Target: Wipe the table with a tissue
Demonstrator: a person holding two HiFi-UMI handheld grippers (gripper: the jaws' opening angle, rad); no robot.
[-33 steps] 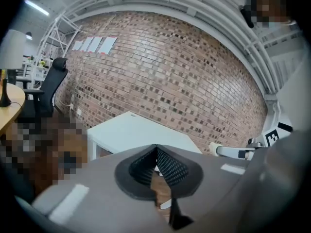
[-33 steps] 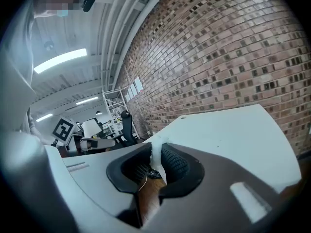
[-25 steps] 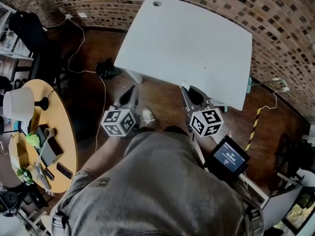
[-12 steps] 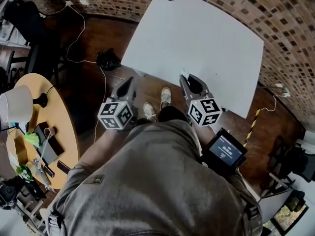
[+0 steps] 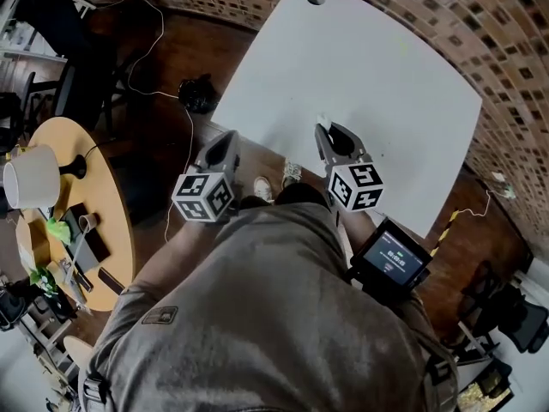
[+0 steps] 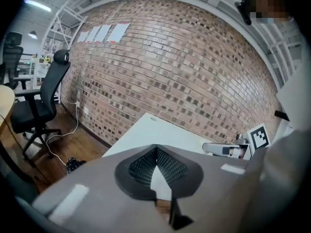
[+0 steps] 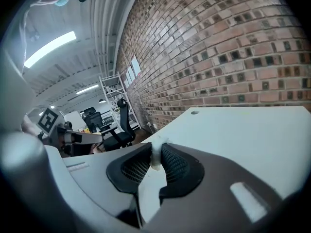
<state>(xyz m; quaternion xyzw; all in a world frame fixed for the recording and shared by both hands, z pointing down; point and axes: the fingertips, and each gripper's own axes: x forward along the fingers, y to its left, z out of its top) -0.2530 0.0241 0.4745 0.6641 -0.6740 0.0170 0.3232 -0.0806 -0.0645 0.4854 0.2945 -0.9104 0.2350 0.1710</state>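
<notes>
At the person's waist a small dark screen (image 5: 393,263) shows text too small to read. The left gripper (image 6: 156,153) is held off the near left edge with its jaws together on nothing, probably spare. The right gripper (image 7: 155,166) pinches a small white tissue wad (image 7: 156,148) at the near edge of the plain white table (image 5: 369,75), probably ready to wipe. No writing shows on the red brick wall (image 6: 170,57) beyond.

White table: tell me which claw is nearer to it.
Right. The right claw, pinching a tissue, reaches over the white table's near edge; the left claw hangs short of that edge, above the wooden floor.
</notes>
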